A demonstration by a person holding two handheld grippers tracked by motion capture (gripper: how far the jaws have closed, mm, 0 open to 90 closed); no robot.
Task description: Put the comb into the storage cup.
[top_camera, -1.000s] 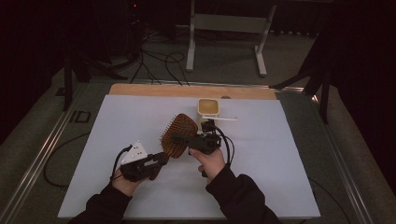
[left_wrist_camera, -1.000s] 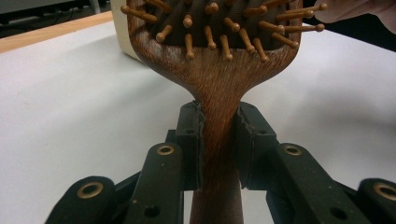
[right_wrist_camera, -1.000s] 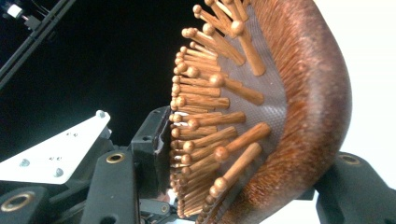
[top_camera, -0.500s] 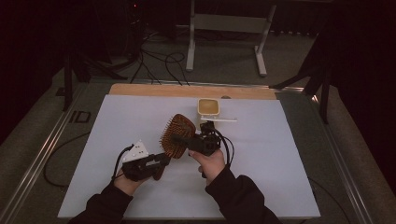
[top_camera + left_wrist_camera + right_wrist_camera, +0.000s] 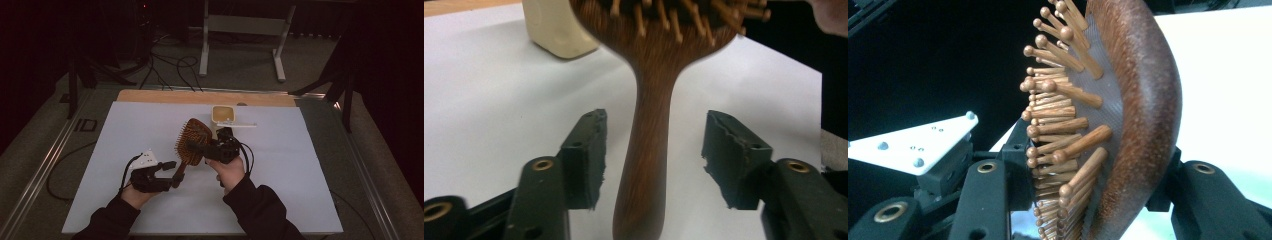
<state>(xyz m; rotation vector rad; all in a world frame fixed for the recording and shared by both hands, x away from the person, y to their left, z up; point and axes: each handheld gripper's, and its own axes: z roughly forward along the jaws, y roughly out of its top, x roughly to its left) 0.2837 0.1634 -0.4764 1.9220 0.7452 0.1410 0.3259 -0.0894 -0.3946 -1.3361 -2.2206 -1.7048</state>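
A wooden paddle hairbrush (image 5: pixel 192 139) with wooden pins is held tilted above the white table. My right gripper (image 5: pixel 201 148) is shut on the brush head (image 5: pixel 1128 115), one jaw on the pin side and one on the back. The handle (image 5: pixel 646 150) runs down between the jaws of my left gripper (image 5: pixel 656 135), which stand open on either side without touching it. In the high view the left gripper (image 5: pixel 167 172) sits at the handle's lower end.
A cream square cup (image 5: pixel 223 116) stands behind the brush near the table's wooden far edge (image 5: pixel 200 96), with a flat white piece (image 5: pixel 240 125) beside it. The cup (image 5: pixel 556 27) is close behind the brush head. The left gripper's grey plate (image 5: pixel 913 145) is near the pins.
Hardly anything has moved. My left hand has shifted slightly to the right along the handle; the right gripper keeps the brush head in the same place.
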